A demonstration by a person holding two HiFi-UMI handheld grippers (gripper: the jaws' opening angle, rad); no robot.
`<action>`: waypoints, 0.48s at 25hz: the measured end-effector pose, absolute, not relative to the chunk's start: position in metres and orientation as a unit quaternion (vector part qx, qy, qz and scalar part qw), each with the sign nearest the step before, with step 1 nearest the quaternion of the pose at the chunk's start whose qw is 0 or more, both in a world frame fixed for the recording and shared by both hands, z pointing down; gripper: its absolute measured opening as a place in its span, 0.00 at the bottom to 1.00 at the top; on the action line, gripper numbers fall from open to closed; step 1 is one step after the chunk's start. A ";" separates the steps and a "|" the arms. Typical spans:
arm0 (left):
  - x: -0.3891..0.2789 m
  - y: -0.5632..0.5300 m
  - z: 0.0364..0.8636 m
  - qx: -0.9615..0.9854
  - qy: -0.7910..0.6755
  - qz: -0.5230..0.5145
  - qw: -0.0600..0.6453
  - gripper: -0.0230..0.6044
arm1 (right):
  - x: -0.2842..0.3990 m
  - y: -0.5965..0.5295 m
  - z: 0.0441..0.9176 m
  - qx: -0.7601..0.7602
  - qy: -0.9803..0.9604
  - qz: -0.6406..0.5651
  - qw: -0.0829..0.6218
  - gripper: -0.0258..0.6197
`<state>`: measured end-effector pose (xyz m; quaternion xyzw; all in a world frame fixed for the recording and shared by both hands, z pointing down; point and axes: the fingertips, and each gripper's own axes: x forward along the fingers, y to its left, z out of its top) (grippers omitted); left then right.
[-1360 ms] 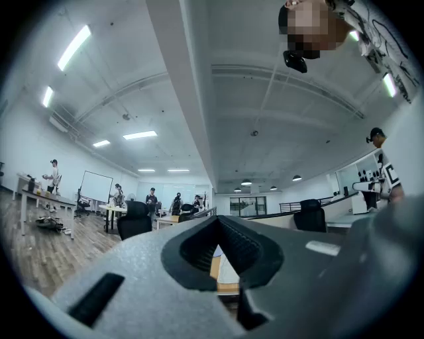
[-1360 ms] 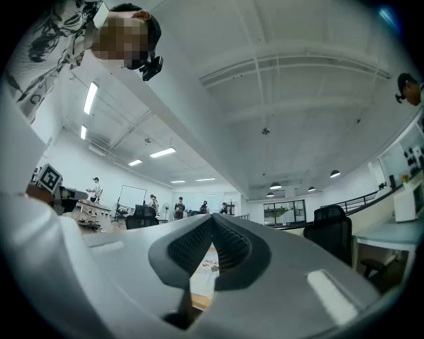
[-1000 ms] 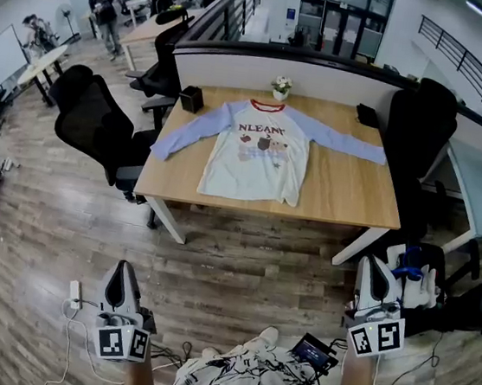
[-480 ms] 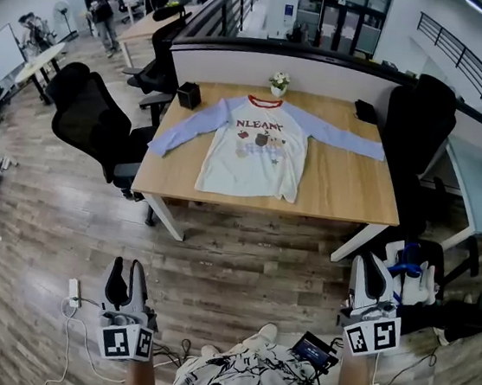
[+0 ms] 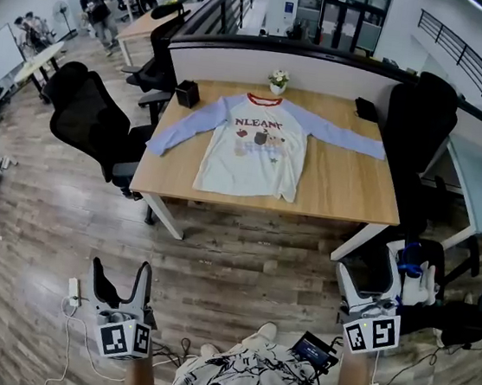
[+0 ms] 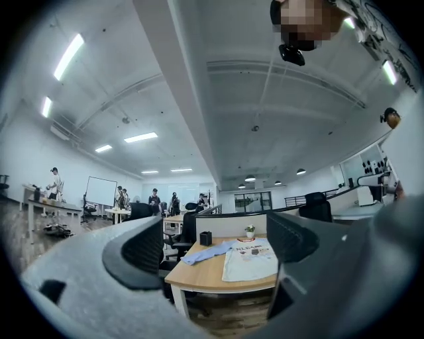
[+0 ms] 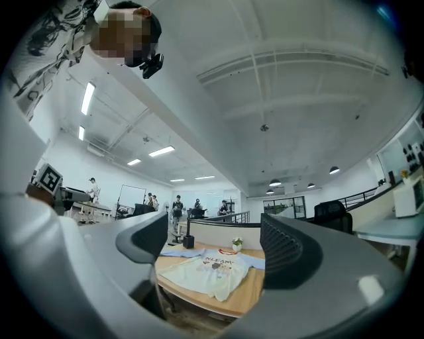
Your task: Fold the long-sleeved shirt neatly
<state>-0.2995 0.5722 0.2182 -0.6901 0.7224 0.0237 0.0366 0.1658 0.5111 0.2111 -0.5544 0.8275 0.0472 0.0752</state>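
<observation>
White long-sleeved shirt with blue sleeves (image 5: 255, 150) flat, sleeves spread, on light wooden desk (image 5: 346, 187). Left gripper (image 5: 120, 274), right gripper (image 5: 373, 273) well short of desk. Both jaw pairs just opened wide, empty. Shirt far ahead, untouched.

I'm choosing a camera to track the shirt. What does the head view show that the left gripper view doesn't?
Head view only: the shirt's sleeve at picture right, and the small black object at the far right corner of the table. Left gripper view only: the head camera and the ceiling beam overhead. Both: the shirt spread flat on the table, the flower pot, the black box.
</observation>
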 end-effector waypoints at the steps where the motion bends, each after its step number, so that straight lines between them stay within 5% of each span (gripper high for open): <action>1: -0.298 0.570 0.219 -0.690 0.722 0.021 0.035 0.80 | 0.166 0.510 0.212 -0.553 0.828 0.047 0.075 0.71; 12: -0.261 0.545 0.225 -0.651 0.758 0.021 0.029 0.82 | 0.224 0.474 0.222 -0.546 0.832 0.020 0.098 0.71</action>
